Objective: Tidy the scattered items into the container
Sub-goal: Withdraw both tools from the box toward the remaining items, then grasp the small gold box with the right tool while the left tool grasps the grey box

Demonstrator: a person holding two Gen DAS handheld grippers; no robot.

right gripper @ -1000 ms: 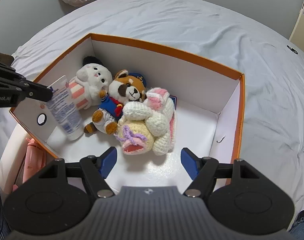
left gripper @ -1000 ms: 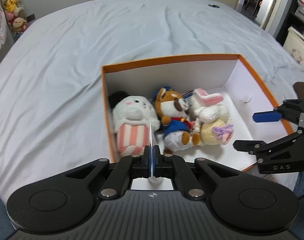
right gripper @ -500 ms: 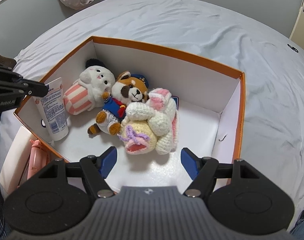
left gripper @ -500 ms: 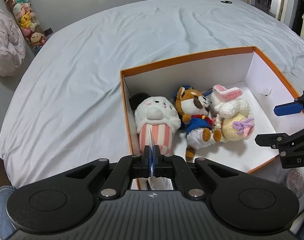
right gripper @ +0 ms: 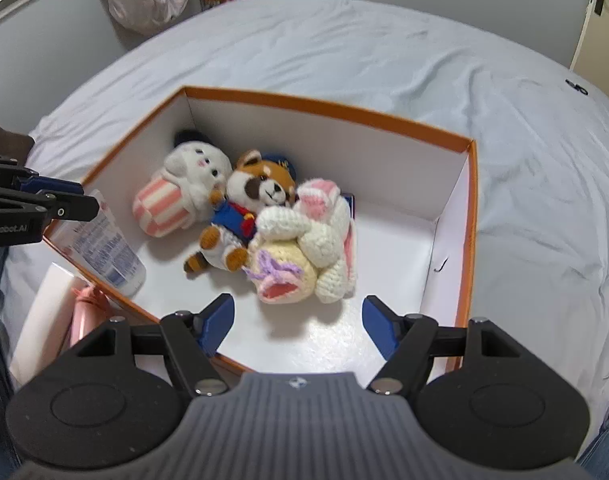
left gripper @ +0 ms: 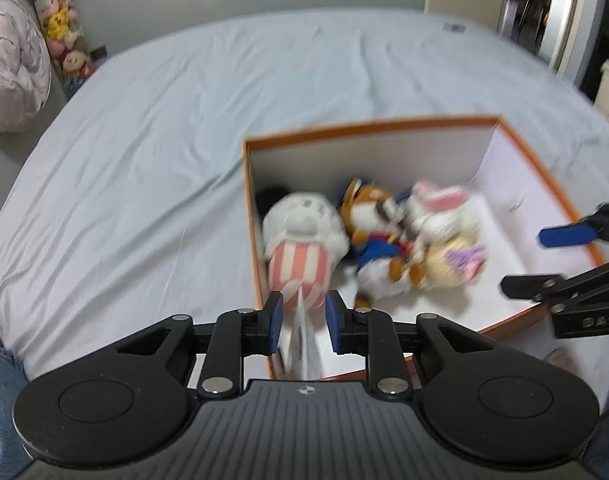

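The left gripper has just been opening its jaws: the blue pads now stand apart on either side of the crimped end of a white tube, and a gap shows on each side of it. The tube leans head-down in the near left corner of the orange box, its cap on the white floor. The box sits on a pale blue bedsheet and also holds a white plush in a pink-striped outfit, a red panda plush in a blue sailor suit and a crocheted bunny, all lying close together. The right gripper hovers over the near edge with fingers spread wide, holding nothing. A pink object lies outside the box.
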